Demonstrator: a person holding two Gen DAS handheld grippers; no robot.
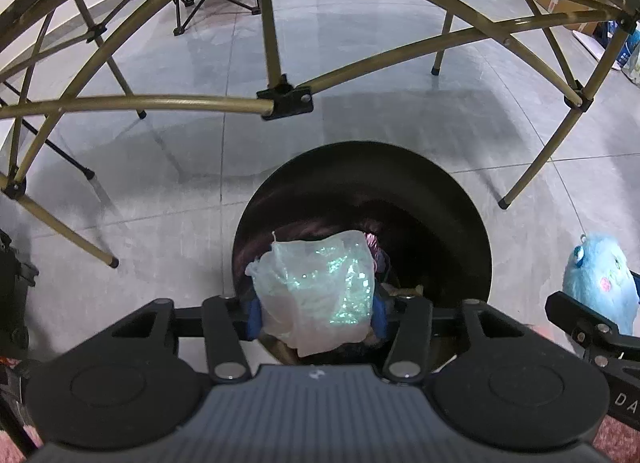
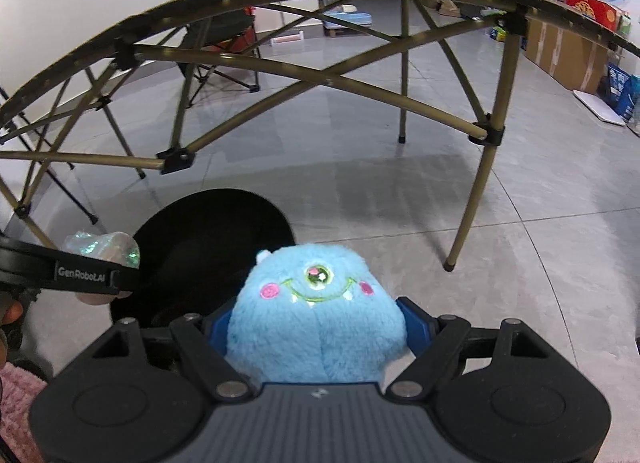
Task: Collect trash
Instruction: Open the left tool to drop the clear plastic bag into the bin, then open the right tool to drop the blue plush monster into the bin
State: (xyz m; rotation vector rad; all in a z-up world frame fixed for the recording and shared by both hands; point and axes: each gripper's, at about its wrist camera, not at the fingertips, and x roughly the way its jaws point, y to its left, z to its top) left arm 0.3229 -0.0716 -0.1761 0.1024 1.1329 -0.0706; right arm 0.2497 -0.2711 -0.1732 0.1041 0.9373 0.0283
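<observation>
Folding table frame (image 1: 280, 99) overhead, black bin (image 1: 440, 199) below, gripper (image 1: 316, 313) clasping bag (image 1: 316, 287)

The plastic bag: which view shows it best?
Left wrist view. The plastic bag sits centred there, clamped between the left gripper jaws above the black bin. The right wrist view catches only a shiny corner at its left edge, behind that gripper's side.

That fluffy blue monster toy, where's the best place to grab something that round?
Across its wide middle, from behind, one finger on each flank. The blue plush monster is round and soft, so its sides give under the pads. The right gripper holds it just so, face forward.
</observation>
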